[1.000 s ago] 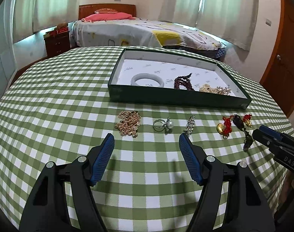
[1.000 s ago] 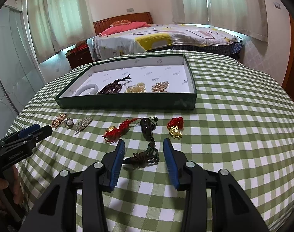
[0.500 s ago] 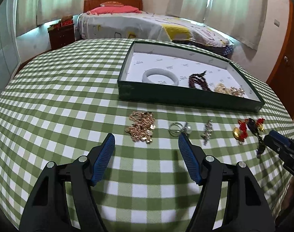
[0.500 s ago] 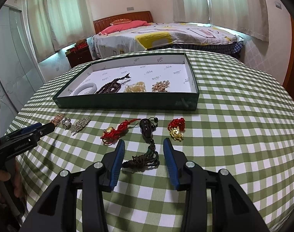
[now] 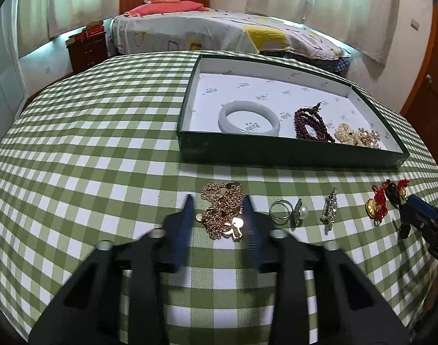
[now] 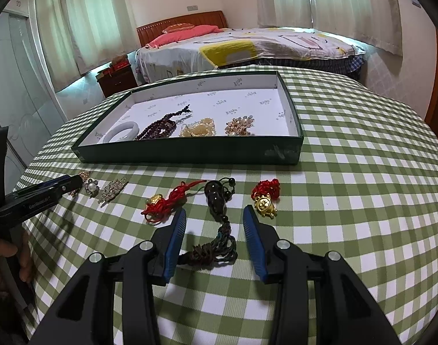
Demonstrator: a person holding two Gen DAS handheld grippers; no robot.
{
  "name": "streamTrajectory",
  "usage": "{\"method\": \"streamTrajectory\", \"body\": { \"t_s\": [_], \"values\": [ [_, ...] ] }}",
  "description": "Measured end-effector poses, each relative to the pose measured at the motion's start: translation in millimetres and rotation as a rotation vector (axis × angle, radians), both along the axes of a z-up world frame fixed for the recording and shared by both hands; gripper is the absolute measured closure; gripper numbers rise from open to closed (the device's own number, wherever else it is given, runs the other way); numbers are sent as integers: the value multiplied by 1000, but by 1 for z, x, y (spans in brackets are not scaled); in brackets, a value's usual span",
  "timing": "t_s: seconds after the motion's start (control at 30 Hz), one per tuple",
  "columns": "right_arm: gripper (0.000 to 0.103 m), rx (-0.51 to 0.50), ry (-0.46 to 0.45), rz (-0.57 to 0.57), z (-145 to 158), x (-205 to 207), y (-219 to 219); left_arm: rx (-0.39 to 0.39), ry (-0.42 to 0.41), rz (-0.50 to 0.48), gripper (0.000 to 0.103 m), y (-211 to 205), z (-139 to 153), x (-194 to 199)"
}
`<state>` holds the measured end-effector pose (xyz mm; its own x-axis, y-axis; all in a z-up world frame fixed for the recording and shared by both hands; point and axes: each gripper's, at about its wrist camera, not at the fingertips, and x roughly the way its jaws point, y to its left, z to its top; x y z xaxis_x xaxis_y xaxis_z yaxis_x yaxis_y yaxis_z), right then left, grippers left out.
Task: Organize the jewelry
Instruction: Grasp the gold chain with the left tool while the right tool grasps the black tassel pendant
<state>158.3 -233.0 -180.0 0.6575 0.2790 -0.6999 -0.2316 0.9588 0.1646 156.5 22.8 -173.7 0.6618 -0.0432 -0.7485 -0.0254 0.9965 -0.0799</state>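
On the checked surface, at six o'clock from the green tray, the gold chain is straddled by the left gripper, whose open jaws should be closed low around the whole heap, while the right gripper is held open over a dark tassel.

table, green-check cloth: green tray, gold chain, ring, brooch, red charms, dark tasselled pendant.
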Motion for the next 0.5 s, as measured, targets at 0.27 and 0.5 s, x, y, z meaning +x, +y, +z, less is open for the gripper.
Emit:
{"method": "streamTrajectory", "body": {
  "t_s": [0.27,0.5],
  "values": [
    [61,-10,8,16,-1,8,6,-34,-20,-17,95,3,2,-4],
    [62,-19,21,19,0,15,6,-44,-22,-25,97,6,3,-9]
  ]
}}
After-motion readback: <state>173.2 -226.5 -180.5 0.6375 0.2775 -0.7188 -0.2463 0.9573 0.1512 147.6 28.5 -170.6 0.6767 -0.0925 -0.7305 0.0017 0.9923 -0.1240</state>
